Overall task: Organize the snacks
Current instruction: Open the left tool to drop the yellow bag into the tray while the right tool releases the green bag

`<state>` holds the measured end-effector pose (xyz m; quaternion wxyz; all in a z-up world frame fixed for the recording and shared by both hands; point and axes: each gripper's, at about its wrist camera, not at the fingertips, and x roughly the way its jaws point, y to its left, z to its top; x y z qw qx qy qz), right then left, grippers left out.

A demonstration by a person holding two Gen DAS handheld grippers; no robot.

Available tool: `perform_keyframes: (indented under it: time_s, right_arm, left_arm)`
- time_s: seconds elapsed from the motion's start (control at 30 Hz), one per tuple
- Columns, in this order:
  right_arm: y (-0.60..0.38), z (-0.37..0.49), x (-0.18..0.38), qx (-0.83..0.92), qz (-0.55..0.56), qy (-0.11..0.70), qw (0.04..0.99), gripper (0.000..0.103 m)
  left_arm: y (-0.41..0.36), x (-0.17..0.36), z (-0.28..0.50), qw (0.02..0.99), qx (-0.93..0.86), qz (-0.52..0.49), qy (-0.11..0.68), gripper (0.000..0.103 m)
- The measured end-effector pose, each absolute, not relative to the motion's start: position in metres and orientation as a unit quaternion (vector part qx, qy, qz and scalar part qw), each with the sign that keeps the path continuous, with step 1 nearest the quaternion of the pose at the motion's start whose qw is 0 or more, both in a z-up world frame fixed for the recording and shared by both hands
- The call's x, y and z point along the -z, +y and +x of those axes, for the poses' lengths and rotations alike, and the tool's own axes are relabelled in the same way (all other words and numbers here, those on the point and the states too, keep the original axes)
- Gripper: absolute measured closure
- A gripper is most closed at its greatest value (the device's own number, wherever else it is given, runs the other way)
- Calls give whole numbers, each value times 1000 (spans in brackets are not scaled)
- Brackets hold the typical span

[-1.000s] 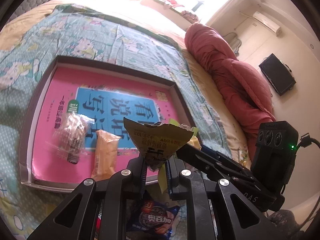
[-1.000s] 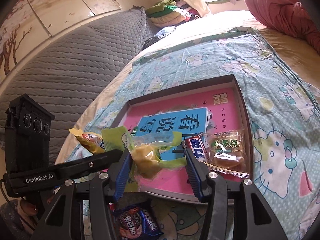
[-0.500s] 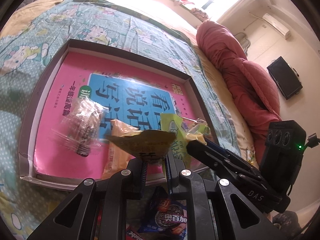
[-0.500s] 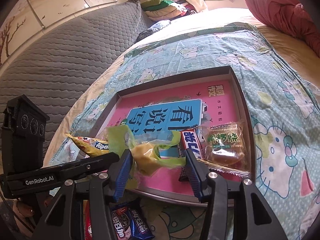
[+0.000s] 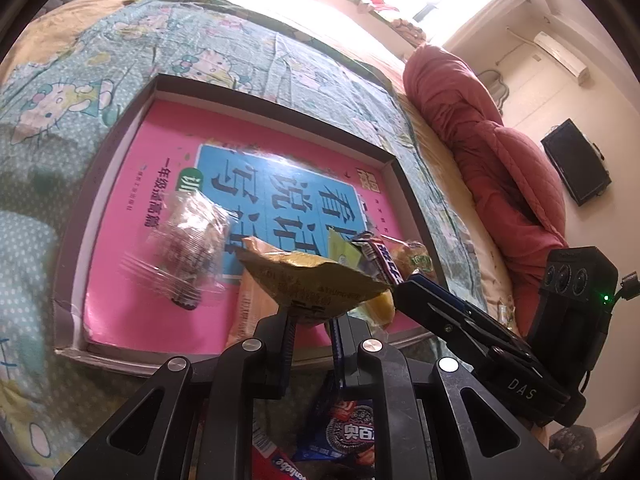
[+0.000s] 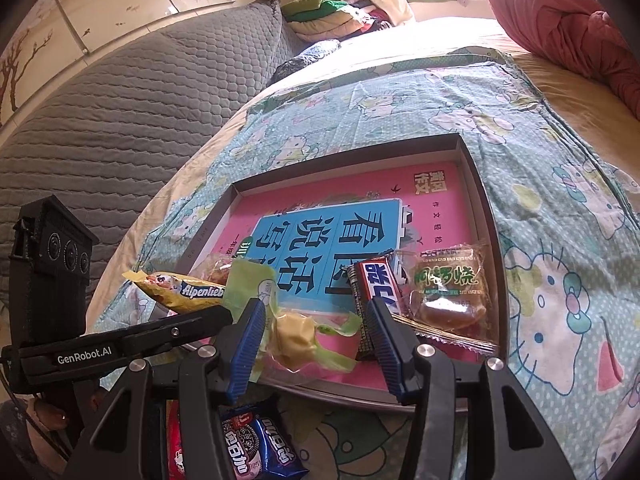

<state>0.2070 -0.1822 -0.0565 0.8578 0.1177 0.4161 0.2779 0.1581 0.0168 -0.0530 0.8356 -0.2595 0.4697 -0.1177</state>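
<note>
A shallow box [image 5: 120,136] with a pink book as its floor lies on the bed; it also shows in the right wrist view [image 6: 484,208]. My left gripper [image 5: 310,314] is shut on a yellow Alpenliebe candy packet [image 5: 308,280], held over the box's near edge; the packet shows in the right wrist view [image 6: 180,290]. My right gripper [image 6: 316,326] is open, with a green-wrapped yellow cake [image 6: 298,338] lying between its fingers on the box floor. A dark chocolate bar [image 6: 374,284], a clear pastry pack [image 6: 450,292], a clear wrapped snack [image 5: 188,248] and an orange bar [image 5: 252,304] lie in the box.
A blue Oreo packet [image 6: 256,444] and a red packet [image 6: 176,448] lie on the bedspread in front of the box. A red quilt [image 5: 500,152] is heaped at the right. A grey padded headboard [image 6: 100,92] stands at the left.
Both grippers moved forward over the box's near edge. The green-wrapped cake, held up between the right fingers earlier, now lies on the box floor. The left gripper still holds the yellow packet.
</note>
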Motion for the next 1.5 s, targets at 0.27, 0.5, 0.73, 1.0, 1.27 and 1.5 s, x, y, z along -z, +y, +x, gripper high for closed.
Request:
perform_keyframes:
  time_s: [0.27, 0.5, 0.73, 1.0, 1.27, 1.5]
  right_arm:
    - [-183, 206, 56, -277, 118, 419, 857, 50]
    - [-182, 207, 57, -276, 116, 422, 856, 50]
    - [-181, 207, 57, -275, 113, 423, 856, 50]
    - [-174, 203, 55, -283, 94, 426, 854, 50]
    - [-162, 197, 54, -284, 56, 425, 858, 50]
    - [-166, 199, 55, -277, 62, 427, 859, 48]
  left_arm:
    - [24, 55, 157, 833, 99, -268, 474, 71]
    - [30, 53, 157, 834, 89, -269, 474, 56]
    - [37, 43, 155, 842, 75, -262, 466, 50]
    - [44, 29, 146, 851, 73, -242, 459, 50]
    - [35, 35, 126, 866, 54, -143, 477, 48]
    - [34, 39, 134, 878, 7, -81, 472, 48]
